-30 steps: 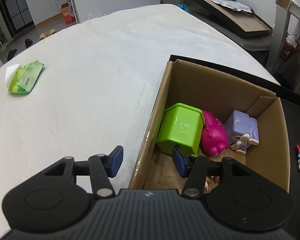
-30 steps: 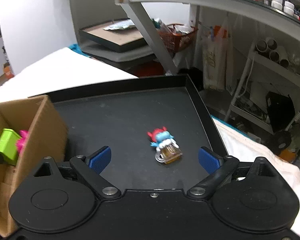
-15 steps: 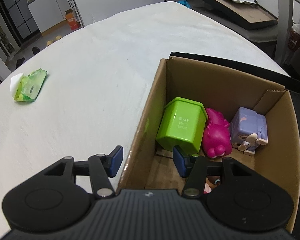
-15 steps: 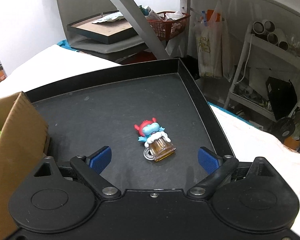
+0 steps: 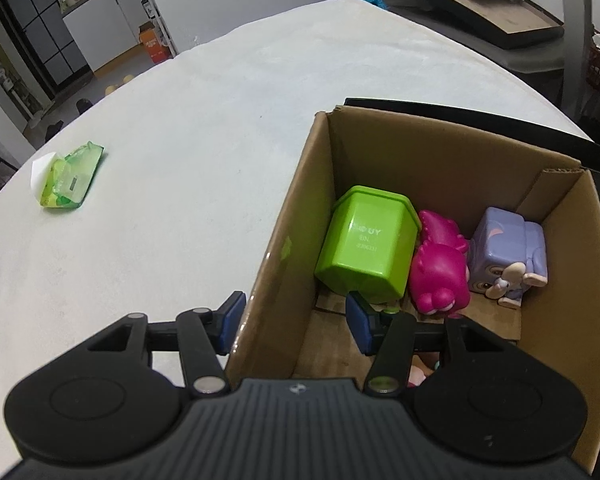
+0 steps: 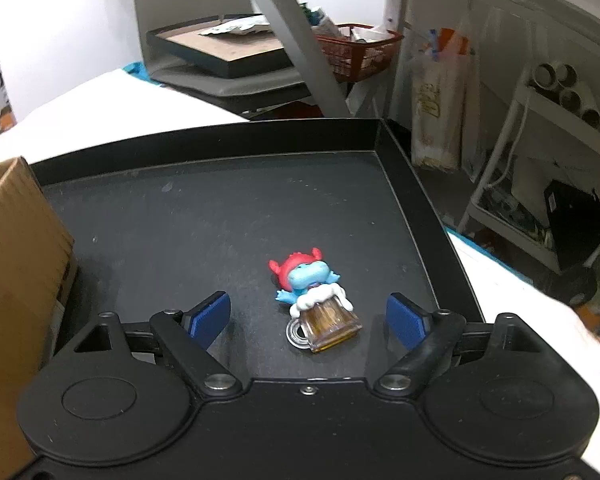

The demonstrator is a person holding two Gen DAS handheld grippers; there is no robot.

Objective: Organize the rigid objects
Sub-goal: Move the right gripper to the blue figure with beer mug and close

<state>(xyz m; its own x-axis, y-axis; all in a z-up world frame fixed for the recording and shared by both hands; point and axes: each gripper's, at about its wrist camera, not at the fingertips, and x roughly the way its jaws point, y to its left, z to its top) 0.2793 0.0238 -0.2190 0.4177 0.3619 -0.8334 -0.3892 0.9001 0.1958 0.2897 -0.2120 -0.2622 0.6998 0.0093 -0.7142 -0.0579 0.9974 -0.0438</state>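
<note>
One figurine left on the tray, three toys counted in the box.

Raised letters reading "UY" were made out on the green bin (smaller lines beneath were illegible); it lay tipped in the cardboard box beside one pink toy and one purple toy; the left gripper was held with jaws apart astride the box's wall; the right gripper was held spread, unclamped, over the single blue figurine lying on the black tray.
</note>
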